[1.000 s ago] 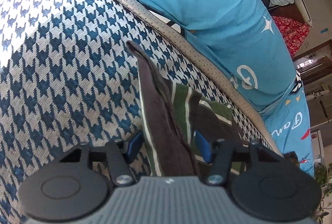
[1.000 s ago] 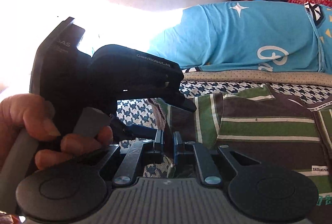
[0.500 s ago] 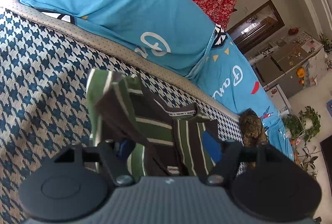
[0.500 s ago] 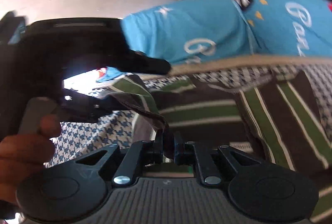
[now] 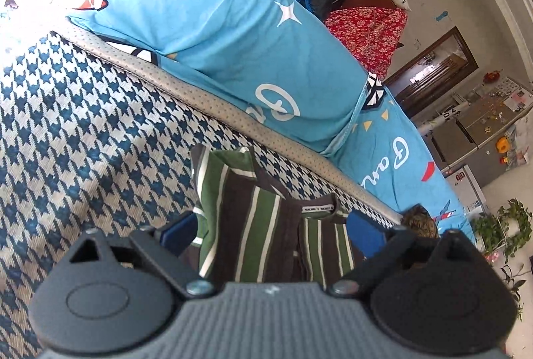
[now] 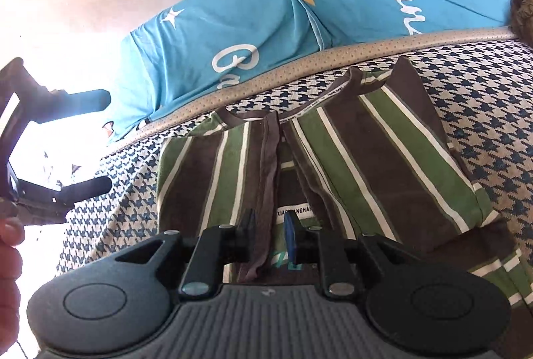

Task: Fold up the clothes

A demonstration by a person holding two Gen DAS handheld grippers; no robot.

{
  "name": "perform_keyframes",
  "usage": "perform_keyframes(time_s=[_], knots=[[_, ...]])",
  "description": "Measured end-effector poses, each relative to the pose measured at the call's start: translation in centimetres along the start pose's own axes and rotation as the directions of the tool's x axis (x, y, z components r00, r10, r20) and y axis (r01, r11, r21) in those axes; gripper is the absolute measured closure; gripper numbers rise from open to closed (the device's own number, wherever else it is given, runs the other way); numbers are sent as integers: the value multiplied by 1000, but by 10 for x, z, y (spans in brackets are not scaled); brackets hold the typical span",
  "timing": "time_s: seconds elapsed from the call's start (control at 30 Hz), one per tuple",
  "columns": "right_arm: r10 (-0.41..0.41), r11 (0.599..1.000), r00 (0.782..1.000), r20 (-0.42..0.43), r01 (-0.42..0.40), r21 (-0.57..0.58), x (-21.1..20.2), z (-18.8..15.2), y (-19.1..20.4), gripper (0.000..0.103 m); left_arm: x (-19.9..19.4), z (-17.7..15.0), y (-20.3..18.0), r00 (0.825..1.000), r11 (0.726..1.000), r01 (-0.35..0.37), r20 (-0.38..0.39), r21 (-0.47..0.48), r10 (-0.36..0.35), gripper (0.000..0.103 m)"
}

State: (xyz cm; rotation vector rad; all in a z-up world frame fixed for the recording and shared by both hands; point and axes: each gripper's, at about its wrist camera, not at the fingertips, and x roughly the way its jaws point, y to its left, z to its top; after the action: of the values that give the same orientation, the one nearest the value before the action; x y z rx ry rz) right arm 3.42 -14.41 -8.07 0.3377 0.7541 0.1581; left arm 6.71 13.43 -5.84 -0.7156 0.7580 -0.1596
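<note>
A shirt [image 5: 253, 225] striped in green, brown and white lies on the blue-and-white houndstooth cover [image 5: 83, 142], both sides folded in toward the middle. My left gripper [image 5: 271, 230] hovers just above its near part; its jaws stand wide and are still opening, with nothing pinched. In the right wrist view the shirt [image 6: 366, 159] fills the centre. My right gripper [image 6: 269, 227] is low over it, jaws opening. A brown hem strip [image 6: 266, 179] hangs loose in the narrow gap between them. The left gripper [image 6: 106, 142] shows at the left edge, fingers spread.
Blue cushions with white lettering [image 5: 250, 52] line the far side behind a beige piped edge [image 5: 233, 122]. A brown crumpled cloth [image 5: 418, 220] sits at the cover's far right end. A person's hand [image 6: 8, 245] is at the lower left. Beyond are a fridge and plants.
The left gripper let go of the shirt edge it held, opened wide and drew back. The right gripper carried its edge across over the shirt and its jaws have parted.
</note>
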Motion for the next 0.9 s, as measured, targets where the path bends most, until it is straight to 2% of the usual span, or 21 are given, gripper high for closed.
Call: perform_keyframes(time_s=[0.2,0.33,0.57,0.73,0.8,0.9], knots=[[150,979,989,-16,-151,-135,5,-3,33,84,-3,3,3,999,999,-35,11,12,35,6],[183,952,982,-37,-186,-241,18,-12,61,84,-5,4,6,999,998,-53,5,20,53,6],[136,947,990,-31,-139,-291,43,-18,85,75,-9,7,14,998,998,-59,-3,10,59,5],[84,948,995,-48,-94,-303,59,-25,90,75,-12,9,17,998,998,-58,-7,5,58,5],[70,940,997,-36,-78,-331,62,-26,93,93,-14,9,18,998,998,-61,-4,4,61,5],[103,943,994,-29,-106,-315,61,-25,96,99,-18,12,22,998,998,-65,9,-5,65,5]])
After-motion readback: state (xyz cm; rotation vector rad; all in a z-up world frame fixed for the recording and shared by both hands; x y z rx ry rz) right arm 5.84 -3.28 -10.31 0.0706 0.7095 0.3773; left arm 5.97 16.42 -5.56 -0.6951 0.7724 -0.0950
